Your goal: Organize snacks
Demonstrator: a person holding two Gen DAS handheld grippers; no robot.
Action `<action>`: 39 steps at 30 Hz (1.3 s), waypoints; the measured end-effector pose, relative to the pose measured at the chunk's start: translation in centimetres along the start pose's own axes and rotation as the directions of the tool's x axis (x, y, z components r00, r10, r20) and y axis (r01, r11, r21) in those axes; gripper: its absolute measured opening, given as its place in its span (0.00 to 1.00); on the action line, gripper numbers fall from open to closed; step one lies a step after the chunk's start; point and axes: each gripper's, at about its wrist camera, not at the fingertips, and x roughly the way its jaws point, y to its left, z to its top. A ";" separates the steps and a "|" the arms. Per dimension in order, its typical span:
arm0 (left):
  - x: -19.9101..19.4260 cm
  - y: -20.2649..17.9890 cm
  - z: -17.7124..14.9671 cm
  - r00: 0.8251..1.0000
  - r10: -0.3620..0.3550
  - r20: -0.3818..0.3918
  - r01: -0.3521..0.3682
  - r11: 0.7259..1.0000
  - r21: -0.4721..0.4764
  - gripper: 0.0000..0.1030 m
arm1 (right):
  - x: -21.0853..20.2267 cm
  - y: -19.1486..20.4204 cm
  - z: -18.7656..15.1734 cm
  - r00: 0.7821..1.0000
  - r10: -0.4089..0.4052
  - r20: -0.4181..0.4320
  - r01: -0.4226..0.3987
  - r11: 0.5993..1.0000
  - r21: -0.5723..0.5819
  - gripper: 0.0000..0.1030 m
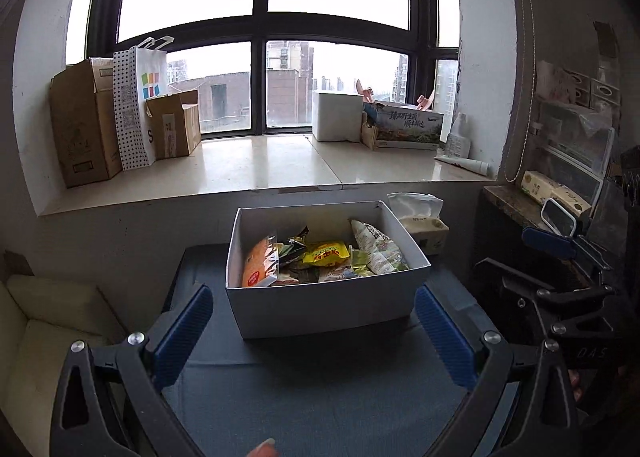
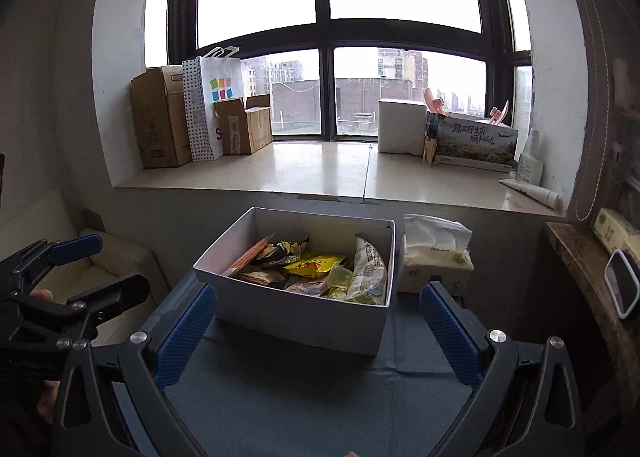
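Left wrist view: white box (image 1: 320, 297) of snack packets (image 1: 326, 253) sits mid-worktop (image 1: 320, 389). Your left gripper (image 1: 314, 331) and right gripper (image 2: 318, 331) hang wide open, empty. Packets likely light, crinkly, slippery, crushable; pinch a sealed edge, gently.

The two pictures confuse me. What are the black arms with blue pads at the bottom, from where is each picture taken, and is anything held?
No robot here: a person holds a two-finger tool in each hand. Each picture comes from a camera on one tool, looking forward. The left tool and the right tool are both open and hold nothing. On the dark cloth stands a white box filled with snack packets, among them a yellow packet. Beside it is a tissue pack. Behind it, the windowsill carries cardboard boxes.
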 end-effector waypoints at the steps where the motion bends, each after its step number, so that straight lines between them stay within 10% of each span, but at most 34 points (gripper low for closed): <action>1: -0.2 0.1 -0.2 1.000 0.006 -0.006 -0.006 1.000 -0.009 1.00 | -0.3 -0.1 -0.4 1.000 0.016 -0.010 -0.015 0.999 0.029 1.00; 39: -0.1 -0.2 -3.5 0.989 -0.053 -0.136 0.049 0.998 -0.026 1.00 | -2.3 -1.0 -3.7 0.997 -0.016 -0.071 0.023 0.995 0.094 1.00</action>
